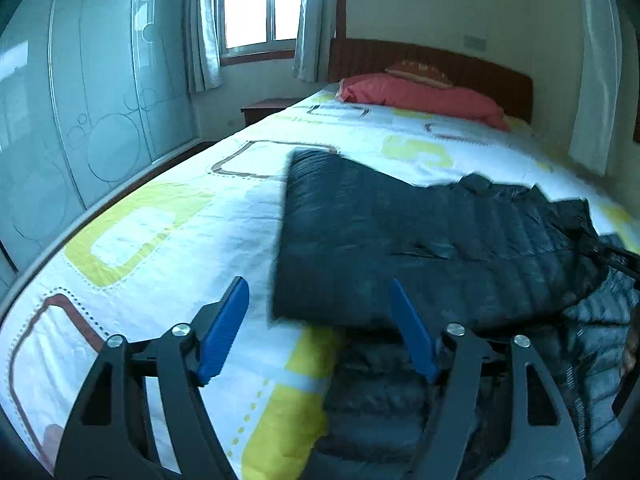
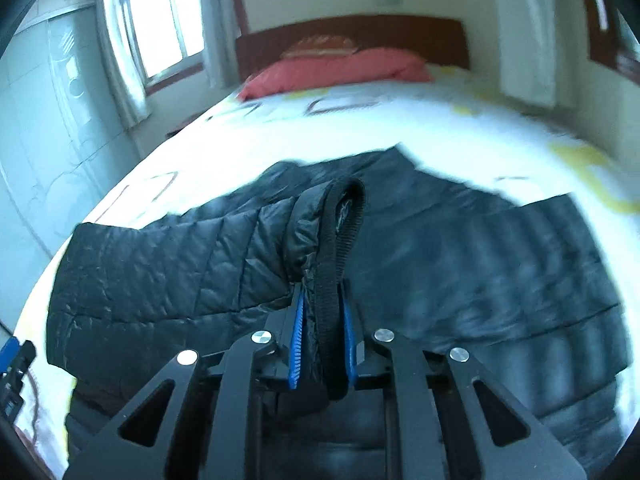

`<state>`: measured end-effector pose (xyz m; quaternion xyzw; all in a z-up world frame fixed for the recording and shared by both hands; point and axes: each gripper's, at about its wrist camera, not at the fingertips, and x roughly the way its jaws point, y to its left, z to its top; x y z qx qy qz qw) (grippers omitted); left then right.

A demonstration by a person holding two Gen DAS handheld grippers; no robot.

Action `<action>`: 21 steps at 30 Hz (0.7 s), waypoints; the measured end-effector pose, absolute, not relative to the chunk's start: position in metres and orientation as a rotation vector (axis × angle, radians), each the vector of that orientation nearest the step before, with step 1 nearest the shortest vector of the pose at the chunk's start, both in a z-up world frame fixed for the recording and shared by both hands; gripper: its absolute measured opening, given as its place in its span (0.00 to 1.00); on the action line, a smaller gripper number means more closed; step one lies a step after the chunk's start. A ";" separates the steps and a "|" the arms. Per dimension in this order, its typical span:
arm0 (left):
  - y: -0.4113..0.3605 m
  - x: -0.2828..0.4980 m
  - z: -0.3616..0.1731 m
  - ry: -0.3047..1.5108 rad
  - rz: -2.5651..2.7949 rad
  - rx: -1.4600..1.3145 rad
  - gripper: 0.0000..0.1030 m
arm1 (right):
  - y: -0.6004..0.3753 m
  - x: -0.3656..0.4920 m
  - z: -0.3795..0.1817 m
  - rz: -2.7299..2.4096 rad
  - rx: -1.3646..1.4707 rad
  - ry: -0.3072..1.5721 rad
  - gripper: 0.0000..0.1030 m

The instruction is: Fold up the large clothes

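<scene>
A black quilted puffer jacket [image 1: 420, 236] lies spread on the bed [image 1: 168, 240], one part folded flat over the rest. My left gripper [image 1: 318, 286] hovers over its near left corner. The jaws stand open and the blue pads [image 1: 224, 332] touch nothing. In the right wrist view the same jacket [image 2: 168, 272] fills the lower half. My right gripper [image 2: 322, 292] is shut on a ribbed black edge band [image 2: 344, 216] of the jacket. That band is lifted and loops up above the fingers. The fabric hanging from it is bunched.
The sheet is white with yellow-green and brown rectangles. A red pillow [image 1: 420, 96] lies against the brown headboard [image 1: 440, 60]. Glass wardrobe doors [image 1: 80, 120] run along the bed's left side, with a nightstand [image 1: 268, 108] under the window [image 1: 252, 4].
</scene>
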<state>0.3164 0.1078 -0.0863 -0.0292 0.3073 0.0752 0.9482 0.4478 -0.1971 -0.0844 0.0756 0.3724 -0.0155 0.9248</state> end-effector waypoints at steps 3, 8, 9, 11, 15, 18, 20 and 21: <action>0.103 0.322 -0.086 0.627 0.139 -0.070 0.71 | -0.241 0.446 -0.082 -0.113 0.135 0.771 0.16; 0.088 0.335 -0.094 0.655 0.115 -0.052 0.71 | -0.302 0.451 -0.102 -0.211 0.144 0.836 0.17; 0.084 0.338 -0.096 0.661 0.111 -0.043 0.71 | -0.309 0.451 -0.110 -0.214 0.155 0.865 0.18; 0.075 0.347 -0.102 0.681 0.101 -0.018 0.71 | -0.318 0.451 -0.124 -0.215 0.176 0.913 0.23; 0.066 0.365 -0.109 0.704 0.088 0.007 0.71 | -0.327 0.445 -0.120 -0.254 0.172 0.887 0.49; 0.063 0.386 -0.105 0.702 0.080 0.000 0.71 | -0.323 0.441 -0.095 -0.303 0.162 0.770 0.57; 0.059 0.404 -0.102 0.697 0.080 0.001 0.71 | -0.318 0.449 -0.088 -0.273 0.180 0.742 0.57; 0.056 0.416 -0.102 0.699 0.079 0.006 0.71 | -0.317 0.457 -0.088 -0.252 0.183 0.749 0.57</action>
